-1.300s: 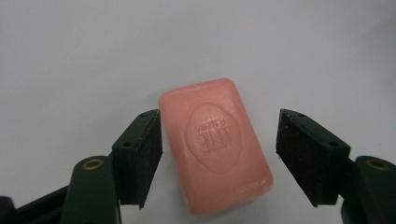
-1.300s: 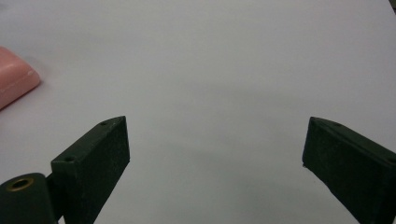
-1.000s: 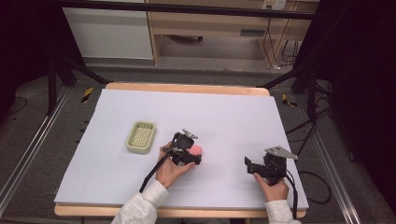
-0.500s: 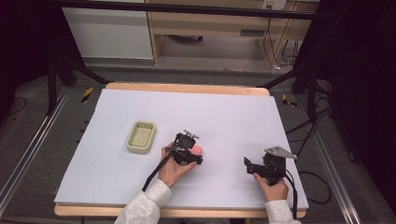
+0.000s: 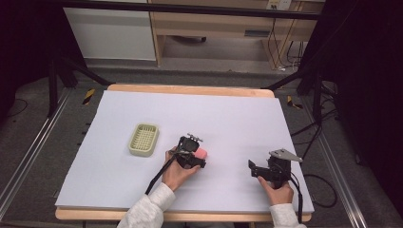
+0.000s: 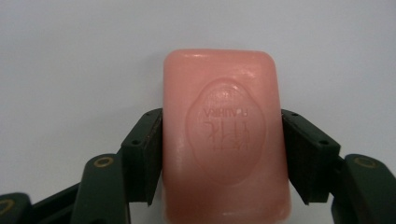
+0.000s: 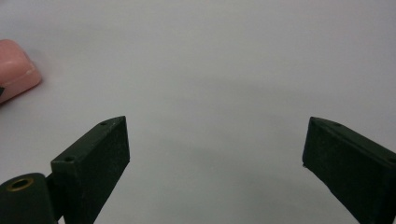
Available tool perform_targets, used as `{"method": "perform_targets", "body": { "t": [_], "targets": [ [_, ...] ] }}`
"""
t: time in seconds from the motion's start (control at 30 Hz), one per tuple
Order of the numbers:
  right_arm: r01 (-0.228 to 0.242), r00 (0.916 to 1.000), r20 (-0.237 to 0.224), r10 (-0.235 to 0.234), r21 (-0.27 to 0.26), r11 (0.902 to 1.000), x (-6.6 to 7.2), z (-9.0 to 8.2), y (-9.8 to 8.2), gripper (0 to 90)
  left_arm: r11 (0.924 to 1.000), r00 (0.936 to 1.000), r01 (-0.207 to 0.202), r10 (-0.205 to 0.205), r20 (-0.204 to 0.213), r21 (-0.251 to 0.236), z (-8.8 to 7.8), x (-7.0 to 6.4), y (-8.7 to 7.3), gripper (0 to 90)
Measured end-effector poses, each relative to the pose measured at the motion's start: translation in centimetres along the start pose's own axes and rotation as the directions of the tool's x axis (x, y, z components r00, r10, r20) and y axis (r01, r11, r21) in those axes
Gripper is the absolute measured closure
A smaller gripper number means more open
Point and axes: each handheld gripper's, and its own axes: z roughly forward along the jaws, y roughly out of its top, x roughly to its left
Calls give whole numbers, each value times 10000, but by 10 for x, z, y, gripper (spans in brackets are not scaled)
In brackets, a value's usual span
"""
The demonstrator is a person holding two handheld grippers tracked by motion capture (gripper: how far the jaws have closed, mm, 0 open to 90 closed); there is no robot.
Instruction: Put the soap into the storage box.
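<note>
A pink bar of soap (image 6: 224,135) with an embossed oval stamp lies between the two black jaws of my left gripper (image 6: 223,154), which press on its long sides. In the high view that left gripper (image 5: 197,157) sits mid-table with the pink soap (image 5: 201,153) at its tip. A pale green slatted soap dish (image 5: 143,139) rests to the left of it, apart from the gripper. My right gripper (image 5: 253,167) stands near the front right of the table, and in its own view the right gripper (image 7: 215,154) is open over bare table, with the soap (image 7: 15,69) at the far left.
The white table sheet (image 5: 228,118) spreads wide behind both grippers. A wooden table edge (image 5: 190,89) runs along the back. Cables (image 5: 313,183) trail off the right side, and dark stands and shelving stand beyond the table.
The left gripper with the soap has stayed about where it was, shifting only slightly. The right gripper has not moved.
</note>
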Motion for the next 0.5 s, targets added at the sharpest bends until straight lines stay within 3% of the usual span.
{"method": "perform_targets", "body": {
  "t": [0.5],
  "targets": [
    [-34,10000,-85,34,-17,10000,0,0,0,77,9998,9998,-209,209,-9,-63,-6,2,-1,371]
  ]
}}
